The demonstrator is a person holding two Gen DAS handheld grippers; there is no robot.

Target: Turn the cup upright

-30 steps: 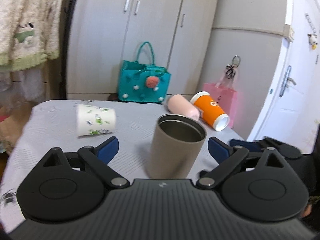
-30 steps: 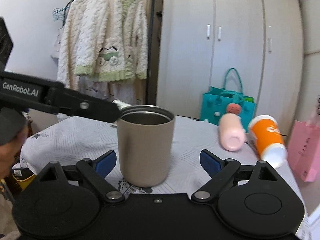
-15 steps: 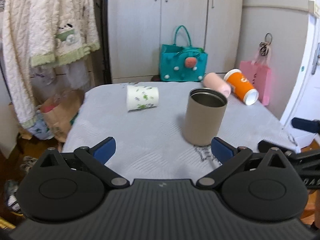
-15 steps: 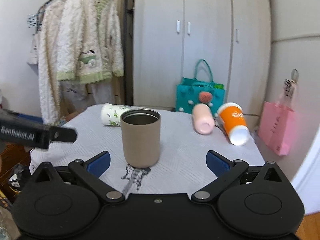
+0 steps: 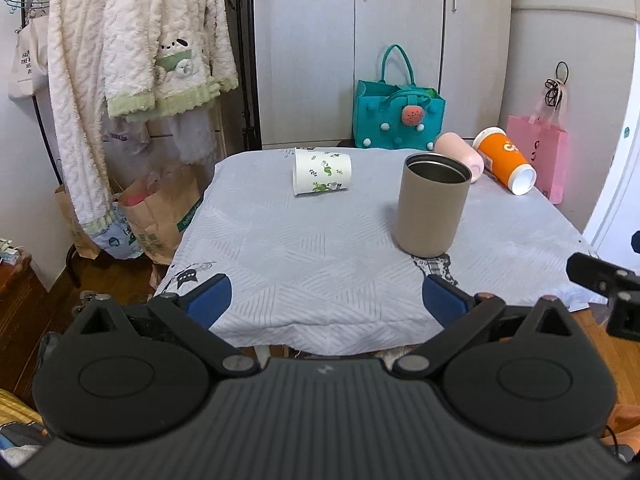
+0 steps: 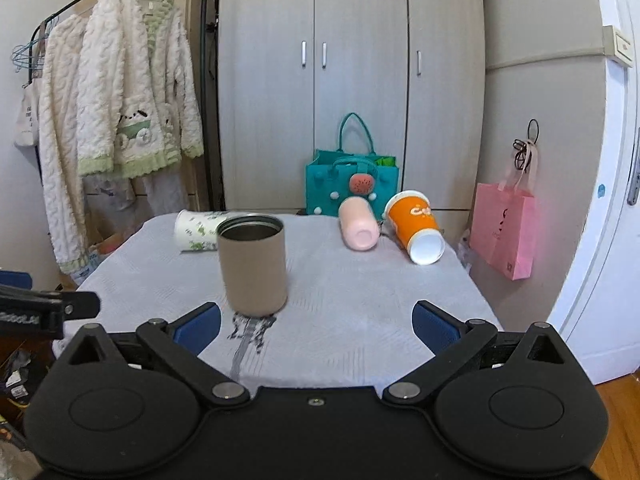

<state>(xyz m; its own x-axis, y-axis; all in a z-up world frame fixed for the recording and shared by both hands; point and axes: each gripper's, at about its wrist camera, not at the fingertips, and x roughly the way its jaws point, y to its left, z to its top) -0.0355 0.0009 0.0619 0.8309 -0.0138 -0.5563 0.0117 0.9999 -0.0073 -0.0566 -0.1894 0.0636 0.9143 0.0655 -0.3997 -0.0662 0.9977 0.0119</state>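
A tan metal cup [image 5: 432, 204] stands upright on the table [image 5: 320, 264]; it also shows in the right wrist view [image 6: 253, 266]. A white leaf-print paper cup [image 5: 322, 171] [image 6: 196, 230], a pink cup [image 5: 460, 156] [image 6: 359, 229] and an orange cup [image 5: 505, 160] [image 6: 416, 226] lie on their sides farther back. My left gripper [image 5: 326, 300] is open and empty at the table's near edge. My right gripper [image 6: 316, 326] is open and empty, in front of the tan cup.
A teal felt bag [image 5: 396, 120] and grey wardrobe [image 5: 360, 40] stand behind the table. A pink bag [image 6: 504, 230] hangs at the right. Fluffy white garments [image 5: 132, 60] hang at the left above paper bags [image 5: 160, 208] on the floor. A white door [image 6: 616, 200] is at the right.
Both grippers have pulled back from the upright tan cup, which stays standing on the table. The view now takes in the whole tabletop and room.
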